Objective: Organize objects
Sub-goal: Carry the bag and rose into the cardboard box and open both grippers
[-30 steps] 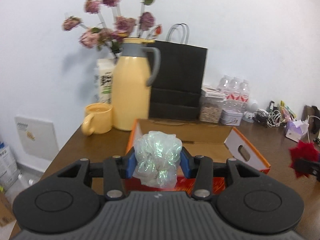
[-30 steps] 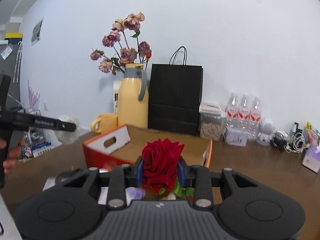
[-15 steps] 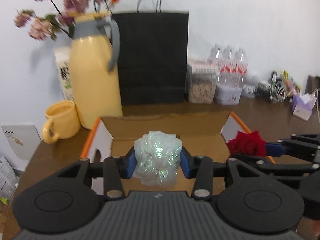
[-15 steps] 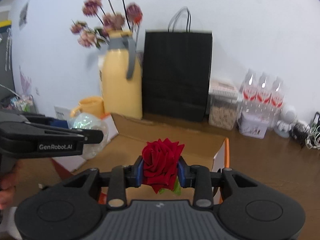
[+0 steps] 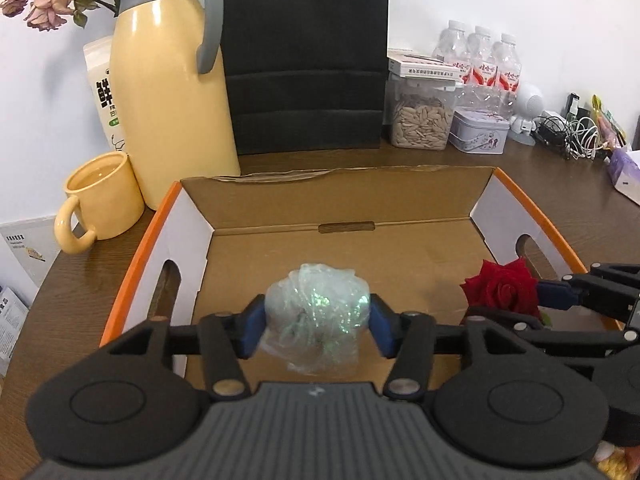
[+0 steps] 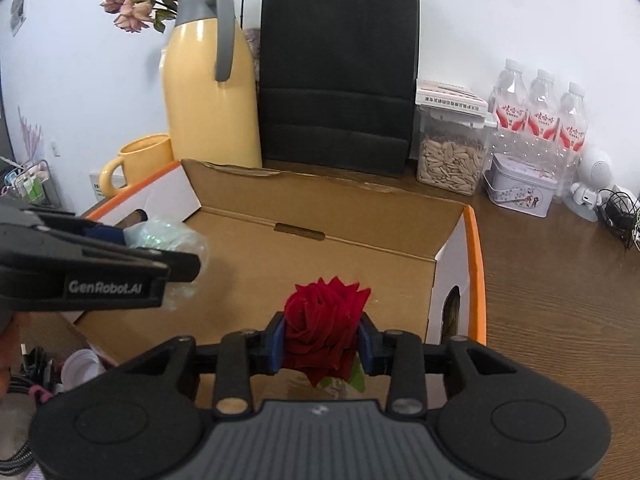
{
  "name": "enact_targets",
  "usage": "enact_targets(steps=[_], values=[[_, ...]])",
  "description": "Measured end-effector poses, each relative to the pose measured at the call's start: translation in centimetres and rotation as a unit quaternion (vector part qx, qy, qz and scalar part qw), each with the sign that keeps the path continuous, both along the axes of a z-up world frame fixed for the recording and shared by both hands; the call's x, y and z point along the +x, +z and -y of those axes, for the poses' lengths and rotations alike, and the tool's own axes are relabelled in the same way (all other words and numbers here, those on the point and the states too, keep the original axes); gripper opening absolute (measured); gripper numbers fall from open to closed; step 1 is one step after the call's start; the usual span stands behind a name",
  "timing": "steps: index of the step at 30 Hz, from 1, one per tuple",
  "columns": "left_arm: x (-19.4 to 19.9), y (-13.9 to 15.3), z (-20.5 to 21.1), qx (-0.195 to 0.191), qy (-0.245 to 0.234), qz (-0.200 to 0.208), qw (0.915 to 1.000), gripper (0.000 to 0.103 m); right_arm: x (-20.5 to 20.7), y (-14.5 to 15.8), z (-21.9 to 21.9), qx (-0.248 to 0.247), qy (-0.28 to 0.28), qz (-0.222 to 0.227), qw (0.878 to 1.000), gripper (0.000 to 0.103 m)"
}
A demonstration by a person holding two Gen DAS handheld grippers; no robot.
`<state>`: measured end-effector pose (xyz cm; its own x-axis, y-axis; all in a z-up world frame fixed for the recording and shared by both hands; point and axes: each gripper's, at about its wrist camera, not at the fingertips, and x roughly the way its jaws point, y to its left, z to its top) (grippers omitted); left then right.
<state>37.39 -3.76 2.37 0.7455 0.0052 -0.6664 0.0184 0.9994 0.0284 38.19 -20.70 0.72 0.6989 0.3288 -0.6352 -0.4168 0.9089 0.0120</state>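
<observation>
Status: both grippers hang over the open cardboard box point(image 5: 336, 256), which sits on the table point(image 5: 560, 184).

- Left gripper point(image 5: 316, 326): jaws opening, crinkled iridescent plastic ball point(image 5: 316, 320) between the blue pads; contact looks loose, pads no longer clamp it.
- Right gripper point(image 6: 323, 344): jaws opening slightly, red rose head point(image 6: 325, 328) between the pads, which appear to press on it.

Risks (est.):
1. Ball is light and springy. It may cling to one pad, or bounce/roll on the box floor toward the wall w/ the handle cut-out.
2. Rose has a green leaf stub under the pads. It may snag on a pad and come back out when the gripper lifts.
3. The two grippers are close together inside the box; a sideways lift could knock one against the other or against a side flap.
4. Yellow mug point(image 5: 100, 196) and yellow thermos jug point(image 5: 168, 92) stand just beside the box's left rear corner. A shoved box could tip the mug.

Count:
- Grippers: 2
- Box: 1
- Ball: 1
- Rose head: 1
- Mug: 1
- Jug: 1
- Black paper bag point(image 5: 304, 52): 1
- Water bottles point(image 5: 484, 64): 3
- Seed jar point(image 5: 420, 120): 1
</observation>
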Motion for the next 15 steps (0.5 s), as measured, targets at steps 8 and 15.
enact_targets(steps=[8, 15], values=[[-1.4, 1.5, -0.6, -0.002, 0.022, 0.06, 0.9979, 0.103, -0.9, 1.0, 0.3, -0.001, -0.006, 0.034, 0.999, 0.099], [-3.0, 2.5, -0.7, -0.005, 0.025, 0.076, 0.9968, 0.103, -1.9, 2.3, 0.3, 0.001, -0.014, 0.057, 0.998, 0.103]])
